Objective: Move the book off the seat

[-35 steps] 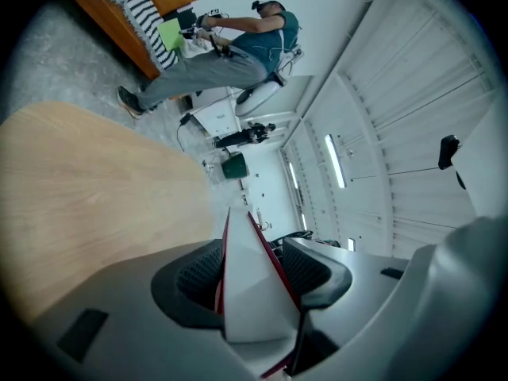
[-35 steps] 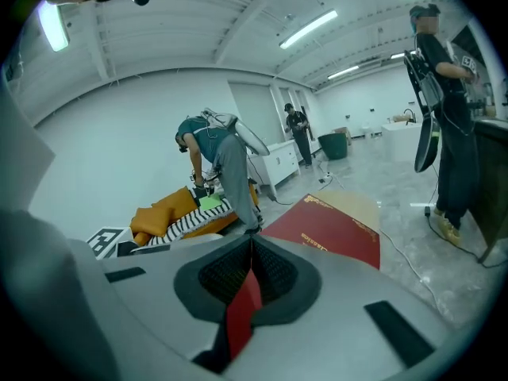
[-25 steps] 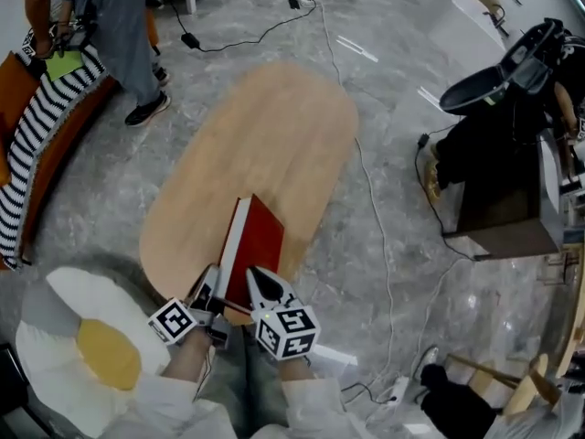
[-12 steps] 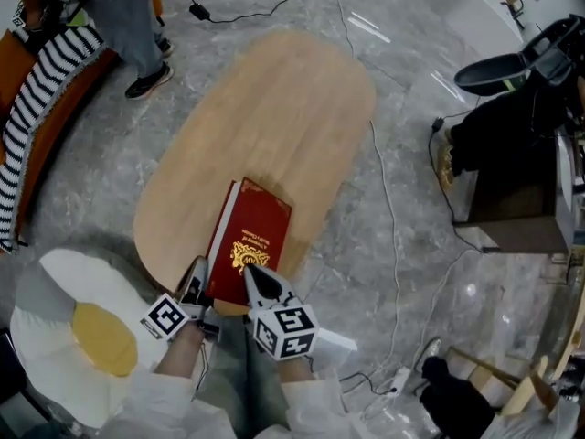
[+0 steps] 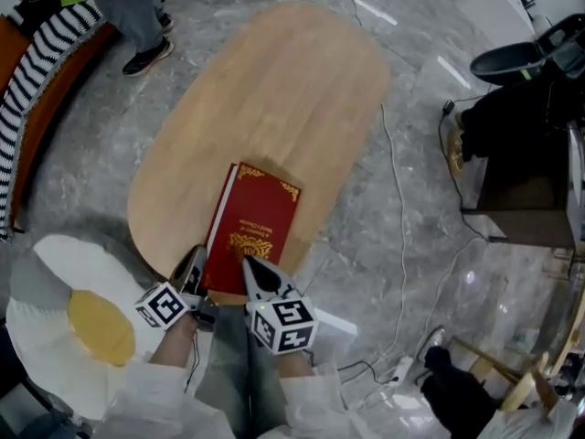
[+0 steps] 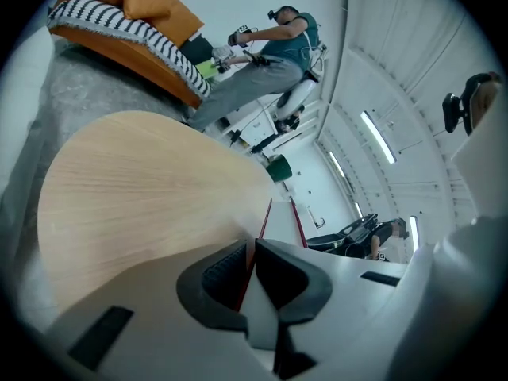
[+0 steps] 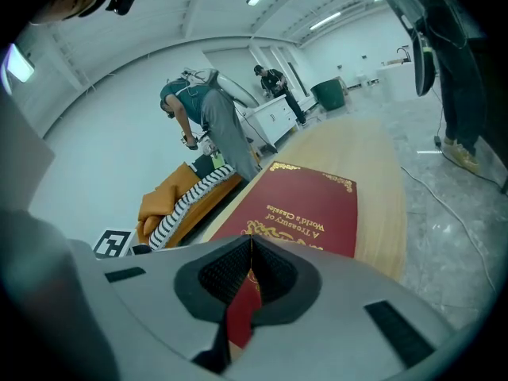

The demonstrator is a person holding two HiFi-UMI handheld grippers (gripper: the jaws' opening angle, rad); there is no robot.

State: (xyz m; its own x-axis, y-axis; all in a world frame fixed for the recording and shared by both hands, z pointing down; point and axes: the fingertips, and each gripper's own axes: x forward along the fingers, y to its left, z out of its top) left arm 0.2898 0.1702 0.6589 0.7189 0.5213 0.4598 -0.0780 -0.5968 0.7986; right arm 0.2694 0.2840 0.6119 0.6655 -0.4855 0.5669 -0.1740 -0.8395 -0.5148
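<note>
A red book point(image 5: 251, 231) with gold lettering lies cover up on the near end of the oval wooden table point(image 5: 274, 90). My left gripper point(image 5: 194, 265) is shut on the book's near left corner; in the left gripper view a thin red cover edge point(image 6: 266, 213) runs between the closed pads of the left gripper point(image 6: 248, 264). My right gripper point(image 5: 252, 278) is shut on the book's near edge. In the right gripper view the red book point(image 7: 298, 205) stretches away from the right gripper point(image 7: 250, 270), with the cover pinched between the pads.
A white and yellow egg-shaped seat cushion point(image 5: 73, 327) sits at the lower left. An orange sofa with a striped blanket point(image 5: 41, 53) and a person's legs point(image 5: 137, 16) are at the upper left. Cables point(image 5: 395, 199) cross the floor; a black chair point(image 5: 521, 58) and a dark cabinet point(image 5: 516, 186) stand right.
The book was tilted up on its edge over the table; it now lies flat, cover up. Both grippers stayed closed on its near end.
</note>
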